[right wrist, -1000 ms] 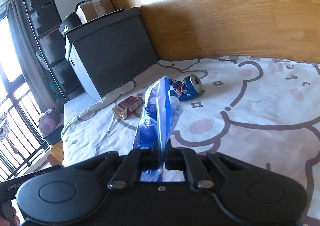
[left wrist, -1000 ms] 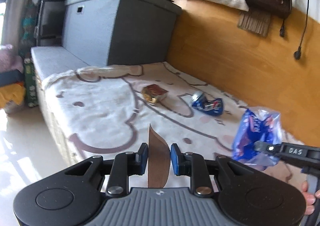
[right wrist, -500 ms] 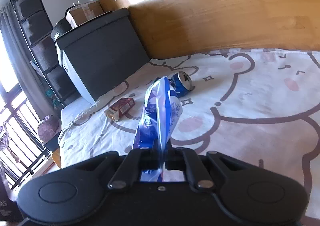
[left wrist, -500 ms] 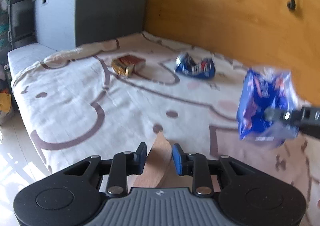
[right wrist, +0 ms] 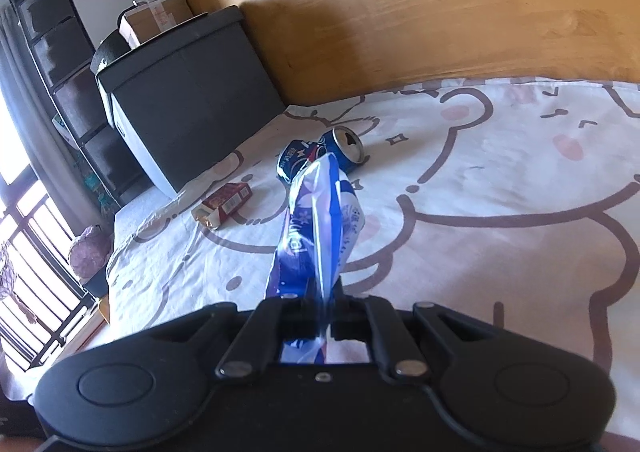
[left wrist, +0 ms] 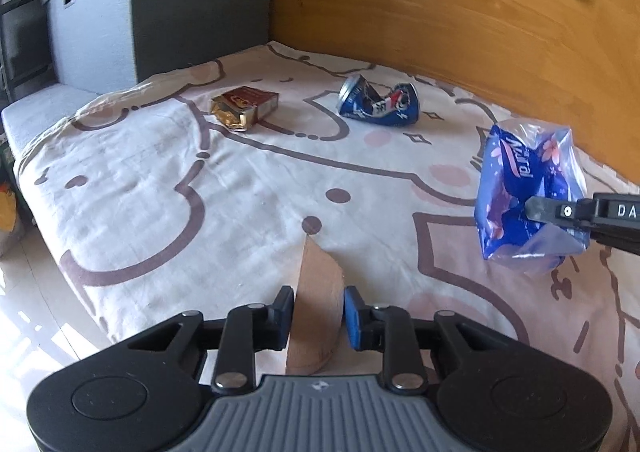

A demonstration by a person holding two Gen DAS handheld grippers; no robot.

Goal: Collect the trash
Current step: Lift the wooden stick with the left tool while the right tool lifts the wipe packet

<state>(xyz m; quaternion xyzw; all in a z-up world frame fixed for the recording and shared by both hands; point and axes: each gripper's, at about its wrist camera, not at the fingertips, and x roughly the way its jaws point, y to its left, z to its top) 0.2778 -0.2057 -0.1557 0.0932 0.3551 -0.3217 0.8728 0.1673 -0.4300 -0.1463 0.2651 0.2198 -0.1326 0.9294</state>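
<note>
- The left hand-held gripper (left wrist: 318,312) is seen with its blue pads on either side of a curved tan cardboard piece (left wrist: 316,304), which is pinched between them; the jaws have just been closing a little on it.
- The right hand-held gripper (right wrist: 322,326) is pressed together on a crumpled blue plastic wrapper (right wrist: 316,236), held clear above the bed's cartoon-print sheet (left wrist: 160,188).
- The remaining trash lies ahead of both grippers, toward the wooden wall: a crushed blue drinks can (left wrist: 378,102), long axis roughly across the left view, and a red-and-gold cigarette pack (left wrist: 244,108) to its left.
- The can is judged nearer the right gripper, the pack nearer the left.
- The can's open top is shown only in the right wrist view; the wrapper's bulk only in the left.
</note>
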